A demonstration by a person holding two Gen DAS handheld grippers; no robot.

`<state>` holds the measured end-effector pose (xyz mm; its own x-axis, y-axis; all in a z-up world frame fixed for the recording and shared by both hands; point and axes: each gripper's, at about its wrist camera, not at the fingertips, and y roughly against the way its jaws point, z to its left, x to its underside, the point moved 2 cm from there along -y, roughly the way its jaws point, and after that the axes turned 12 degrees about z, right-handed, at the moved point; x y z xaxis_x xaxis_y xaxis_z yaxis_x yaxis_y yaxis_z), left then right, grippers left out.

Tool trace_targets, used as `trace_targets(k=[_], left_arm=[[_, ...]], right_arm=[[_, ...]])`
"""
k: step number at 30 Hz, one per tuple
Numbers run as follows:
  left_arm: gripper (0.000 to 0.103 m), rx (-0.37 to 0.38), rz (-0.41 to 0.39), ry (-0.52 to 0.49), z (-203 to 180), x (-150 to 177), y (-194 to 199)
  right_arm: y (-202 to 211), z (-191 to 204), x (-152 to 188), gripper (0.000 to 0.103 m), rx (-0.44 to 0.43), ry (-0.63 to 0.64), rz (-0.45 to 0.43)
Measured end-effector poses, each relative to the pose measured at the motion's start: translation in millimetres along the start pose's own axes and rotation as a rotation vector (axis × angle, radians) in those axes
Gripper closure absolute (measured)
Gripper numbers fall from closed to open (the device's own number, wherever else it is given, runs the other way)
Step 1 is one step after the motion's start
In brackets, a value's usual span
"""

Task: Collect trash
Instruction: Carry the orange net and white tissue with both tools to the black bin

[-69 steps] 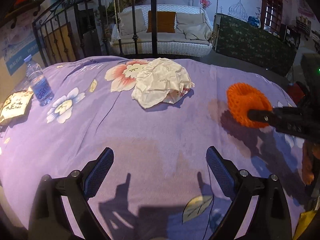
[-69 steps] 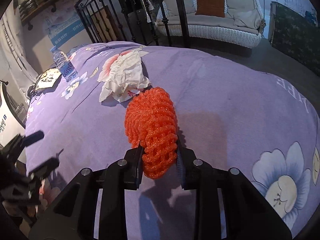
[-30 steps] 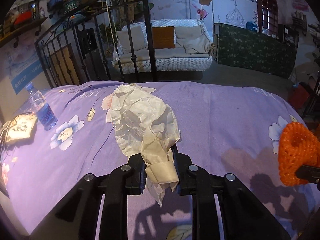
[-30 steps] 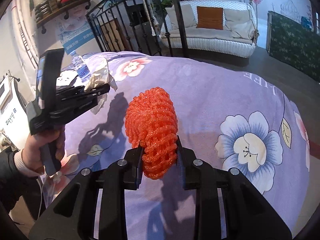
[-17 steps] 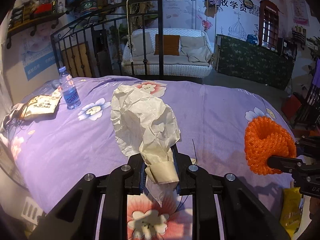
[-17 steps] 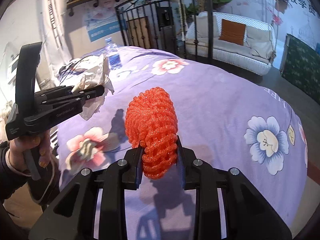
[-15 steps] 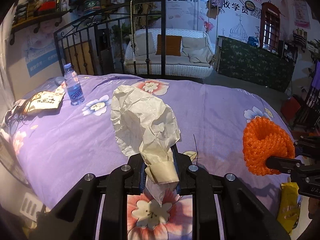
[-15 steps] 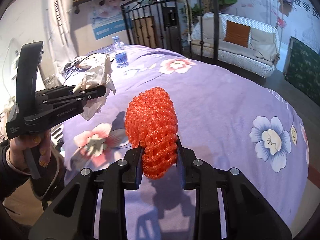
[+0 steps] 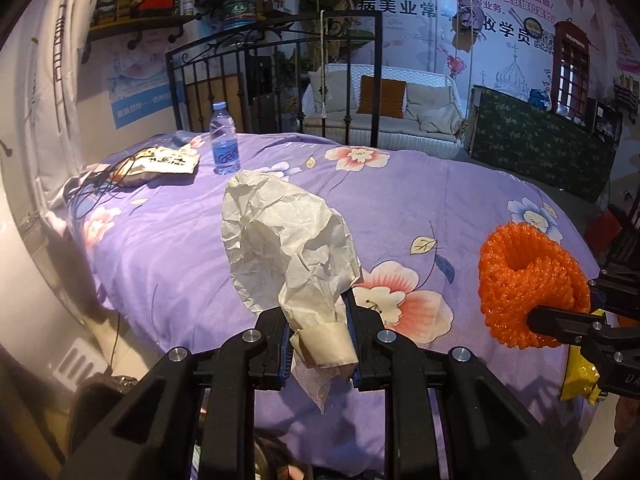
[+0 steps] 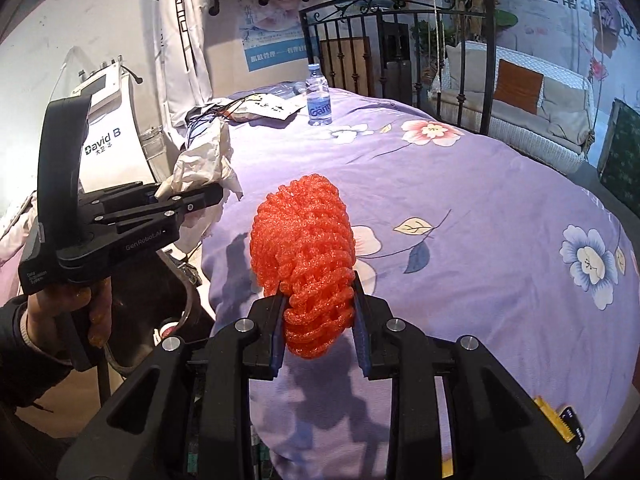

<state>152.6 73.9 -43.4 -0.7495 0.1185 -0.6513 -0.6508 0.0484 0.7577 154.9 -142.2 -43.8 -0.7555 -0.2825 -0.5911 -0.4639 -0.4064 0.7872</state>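
two bits of trash now in our grip: left gripper [image 9: 318, 334] clamped on crumpled paper [image 9: 288, 240], right gripper [image 10: 318, 330] pinching orange foam net [image 10: 306, 256]. both lifted off purple bedspread [image 9: 400, 208], pulled back past its near edge. reckon bin drop next.

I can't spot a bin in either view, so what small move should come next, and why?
Probably carry both loads on past the bed's near edge. The left tongs are shut on the crumpled paper, the right tongs on the orange foam net, both lifted off the purple bedspread. Nothing more fits either grip, and no bin shows yet.
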Motion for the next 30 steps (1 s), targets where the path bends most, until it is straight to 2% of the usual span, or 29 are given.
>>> trace_targets(k=[4, 8, 15, 17, 18, 20, 22, 26, 30], left_arm=[[0.082, -0.044, 0.012, 0.091, 25.7, 31.0, 16.1], [0.082, -0.094, 0.074, 0.221, 60.8, 69.9, 21.8], [0.081, -0.156, 0.245, 0.403, 114.1, 129.5, 2.9], [0.071, -0.187, 0.291, 0.438, 124.3, 142.4, -6.0], [0.066, -0.173, 0.308, 0.461, 128.3, 148.7, -9.3], [0.047, -0.142, 0.33, 0.491, 133.9, 155.7, -15.1], [0.039, -0.153, 0.327, 0.502, 136.1, 157.6, -14.5], [0.029, -0.18, 0.29, 0.479, 135.2, 152.6, -7.0], [0.025, -0.226, 0.245, 0.475, 142.0, 146.9, 5.5]], right_arm=[[-11.2, 24.7, 4.6, 0.075, -0.021, 0.022, 0.002], [-26.6, 46.9, 9.0, 0.075, -0.077, 0.035, 0.024], [-54.9, 78.8, 14.5, 0.075, -0.147, 0.068, 0.073], [-60.8, 88.2, 15.8, 0.075, -0.164, 0.077, 0.082], [-62.8, 91.1, 16.1, 0.075, -0.17, 0.081, 0.086], [-65.7, 96.8, 16.3, 0.075, -0.179, 0.091, 0.093], [-69.5, 103.8, 17.1, 0.075, -0.185, 0.107, 0.103], [-78.6, 117.0, 18.8, 0.075, -0.202, 0.132, 0.123], [-88.2, 128.4, 17.2, 0.075, -0.231, 0.147, 0.142]])
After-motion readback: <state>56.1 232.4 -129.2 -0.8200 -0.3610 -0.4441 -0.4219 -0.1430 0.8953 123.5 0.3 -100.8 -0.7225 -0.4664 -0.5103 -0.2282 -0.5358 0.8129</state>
